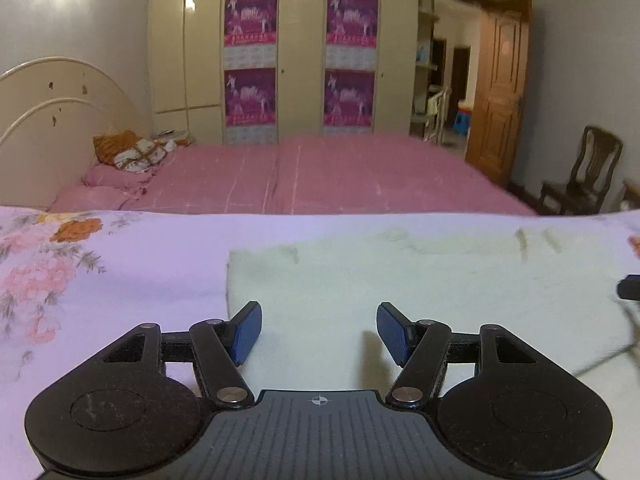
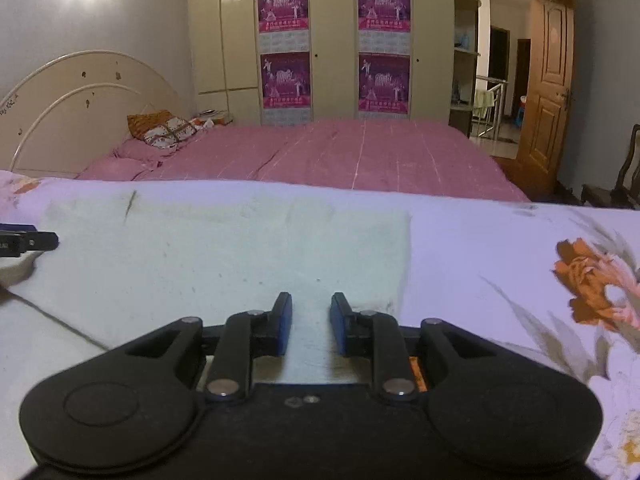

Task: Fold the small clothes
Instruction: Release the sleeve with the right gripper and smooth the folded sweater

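A pale cream garment (image 1: 420, 292) lies flat on the lilac floral sheet (image 1: 120, 280). It also shows in the right wrist view (image 2: 224, 256). My left gripper (image 1: 319, 332) is open and empty, low over the garment near its left edge. My right gripper (image 2: 311, 322) is open with a narrower gap and empty, low over the garment's near edge towards its right side. Each gripper's tip shows at the edge of the other's view: the right gripper's tip (image 1: 629, 287) and the left gripper's tip (image 2: 28, 242).
The floral sheet (image 2: 520, 280) covers the work surface. Beyond it stands a bed with a pink cover (image 1: 320, 176), pillows (image 1: 132, 152) and a cream headboard (image 1: 52, 120). A wardrobe (image 1: 280, 60), an open wooden door (image 1: 500, 92) and a chair (image 1: 580, 176) stand behind.
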